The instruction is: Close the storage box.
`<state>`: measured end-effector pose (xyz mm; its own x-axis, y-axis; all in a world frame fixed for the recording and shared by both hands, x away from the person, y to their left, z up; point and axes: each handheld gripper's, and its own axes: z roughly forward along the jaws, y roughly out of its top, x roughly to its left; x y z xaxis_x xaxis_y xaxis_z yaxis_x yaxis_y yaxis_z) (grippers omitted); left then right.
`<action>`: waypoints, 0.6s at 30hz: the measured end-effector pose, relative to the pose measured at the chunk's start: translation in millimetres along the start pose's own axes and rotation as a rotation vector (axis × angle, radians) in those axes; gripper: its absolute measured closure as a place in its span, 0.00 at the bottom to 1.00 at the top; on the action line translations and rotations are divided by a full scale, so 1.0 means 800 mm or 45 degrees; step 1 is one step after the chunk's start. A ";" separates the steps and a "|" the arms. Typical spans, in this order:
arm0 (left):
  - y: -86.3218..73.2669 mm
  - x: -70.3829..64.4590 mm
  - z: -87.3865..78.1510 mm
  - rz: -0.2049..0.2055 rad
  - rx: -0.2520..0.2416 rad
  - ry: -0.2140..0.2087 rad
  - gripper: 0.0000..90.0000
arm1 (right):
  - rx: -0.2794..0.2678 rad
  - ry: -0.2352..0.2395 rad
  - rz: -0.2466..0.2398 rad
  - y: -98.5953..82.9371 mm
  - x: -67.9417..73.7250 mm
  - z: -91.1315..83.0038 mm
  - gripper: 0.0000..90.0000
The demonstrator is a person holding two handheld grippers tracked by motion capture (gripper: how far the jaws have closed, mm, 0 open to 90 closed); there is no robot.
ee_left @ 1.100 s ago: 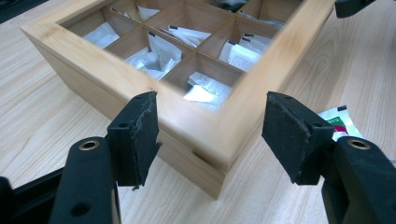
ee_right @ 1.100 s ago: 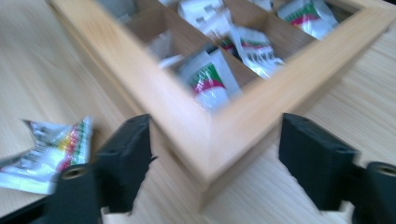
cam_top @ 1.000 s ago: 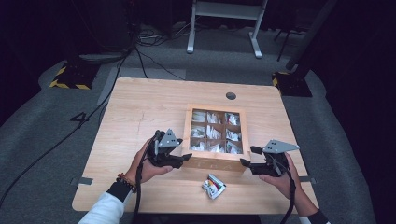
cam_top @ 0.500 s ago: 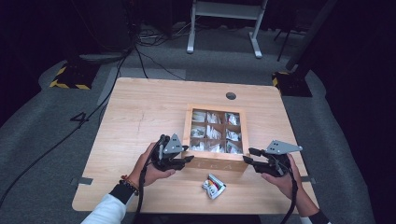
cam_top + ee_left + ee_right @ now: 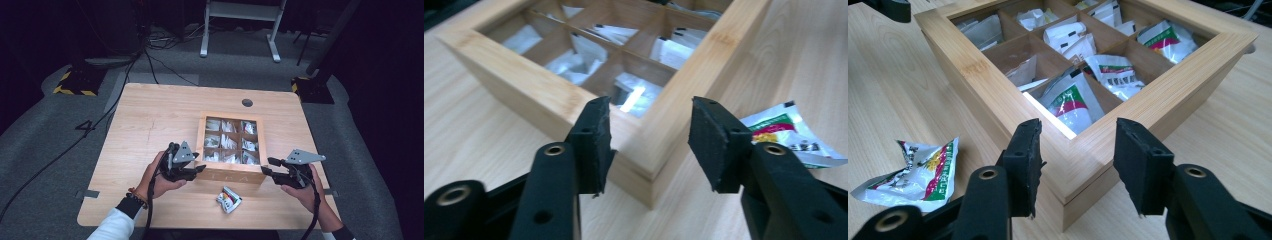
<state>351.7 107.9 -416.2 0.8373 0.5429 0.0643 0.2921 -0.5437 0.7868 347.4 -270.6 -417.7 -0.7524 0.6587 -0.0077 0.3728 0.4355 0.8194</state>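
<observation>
- Left gripper (image 5: 196,170) and right gripper (image 5: 266,169), both spread, straddle the wooden box's (image 5: 231,175) near corners.
- Nothing gripped yet; loose packet (image 5: 229,199) lies between them, apparently unboxed.

This looks like a lab or recording studio rather than a home. The light wooden surface (image 5: 150,120) stands alone on grey carpet (image 5: 40,145), ringed by darkness. Black cables (image 5: 150,60) snake across the floor at the far left. Yellow-and-black hazard-striped bases (image 5: 75,82) sit at far left and right, and a white metal stand frame (image 5: 240,30) rises beyond.
</observation>
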 end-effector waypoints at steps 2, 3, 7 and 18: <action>0.001 0.003 -0.005 0.002 -0.003 0.005 0.55 | 0.001 -0.006 -0.006 0.002 0.000 -0.001 0.58; 0.002 0.005 -0.010 0.009 -0.003 0.015 0.52 | -0.009 -0.014 -0.018 0.006 -0.002 -0.005 0.55; 0.001 0.007 -0.021 0.031 -0.005 0.084 0.42 | -0.017 -0.023 -0.028 0.009 -0.008 -0.010 0.49; -0.023 0.019 -0.044 0.019 0.057 0.149 0.24 | 0.004 -0.091 -0.089 0.002 -0.020 -0.030 0.37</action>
<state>342.5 148.6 -407.9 0.7831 0.6038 0.1491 0.3024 -0.5792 0.7570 347.4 -295.1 -402.4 -0.7362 0.6685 -0.1059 0.3224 0.4840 0.8135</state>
